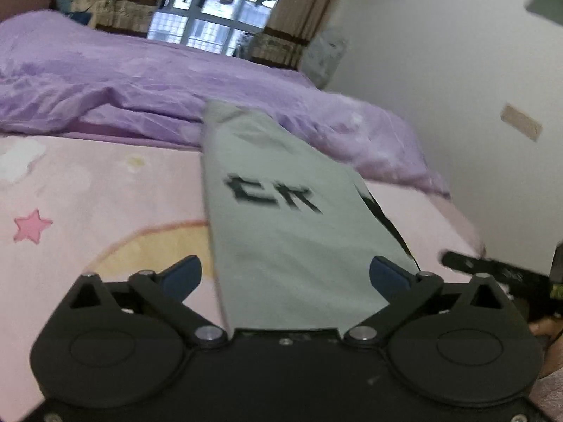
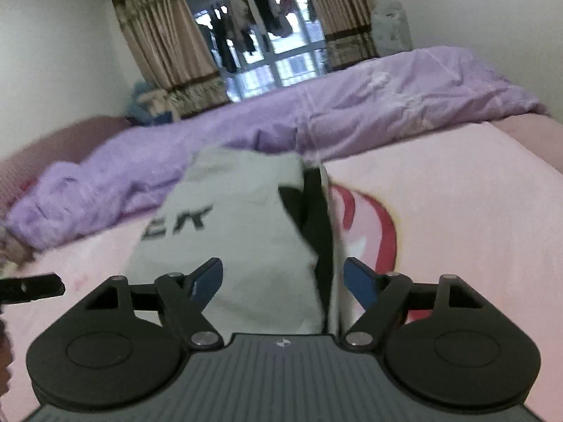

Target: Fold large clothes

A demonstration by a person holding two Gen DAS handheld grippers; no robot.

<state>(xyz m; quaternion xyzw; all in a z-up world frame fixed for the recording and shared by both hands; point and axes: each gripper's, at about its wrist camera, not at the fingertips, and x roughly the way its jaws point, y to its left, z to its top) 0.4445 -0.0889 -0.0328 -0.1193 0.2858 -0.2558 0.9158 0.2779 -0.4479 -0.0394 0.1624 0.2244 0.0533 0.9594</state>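
The grey garment [image 1: 281, 211] lies folded into a long narrow strip on the pink printed sheet [image 1: 88, 193], its far end reaching to the crumpled purple duvet [image 1: 140, 81]. Black lettering runs across its upper face, and a black layer shows along one long edge. Expect it to handle as light, limp cloth: it will sag and slide over itself when lifted, will not hold a crease unaided, and cannot be damaged by a firm pinch. You would best take it at the two near corners, gathering every layer of the fold between the pads so the strip does not fan open.

Your left gripper [image 1: 285, 276] stands released, jaws spread wide, with the near end of the strip lying between and below them; neither blue pad presses on the cloth. Your right gripper [image 2: 283, 279] is likewise spread apart and empty, framing the same near end from the other side, its black-edged border running between the pads.

In the left view a black finger of the right gripper shows at the right edge, so the two tools sit close together. Beyond the bed stand curtains [image 2: 158, 35] and a window [image 2: 274, 56] with hung laundry.
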